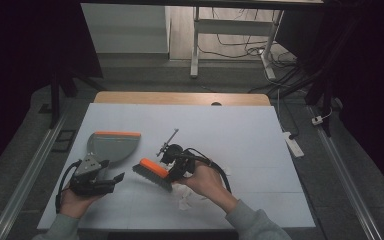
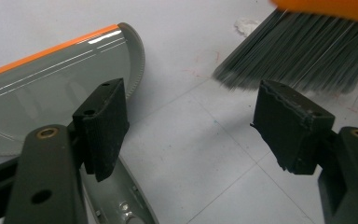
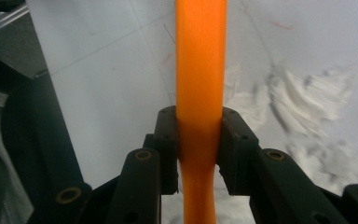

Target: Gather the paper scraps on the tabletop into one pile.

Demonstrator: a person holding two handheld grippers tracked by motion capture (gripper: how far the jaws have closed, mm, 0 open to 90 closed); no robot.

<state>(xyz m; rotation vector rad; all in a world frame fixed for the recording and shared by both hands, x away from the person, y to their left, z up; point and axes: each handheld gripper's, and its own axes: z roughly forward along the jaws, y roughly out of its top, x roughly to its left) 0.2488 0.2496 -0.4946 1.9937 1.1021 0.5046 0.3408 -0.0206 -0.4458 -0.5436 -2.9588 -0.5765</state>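
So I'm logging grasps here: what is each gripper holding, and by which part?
The right gripper clamps the brush by its orange handle. The left gripper is open, holding nothing, beside the dustpan.

Grey sleeves; black grippers with brass-ringed screw holes, ridged black fingers [image 2: 102,126], trailing cables.

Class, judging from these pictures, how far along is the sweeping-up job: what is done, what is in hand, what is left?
Done: the right tongs have clamped the brush by its orange handle. In hand: the bristles rest on the table beside the grey dustpan; the left tongs stand open over the pan's handle. Left: the white scraps lie unswept, and the pan looks bare.
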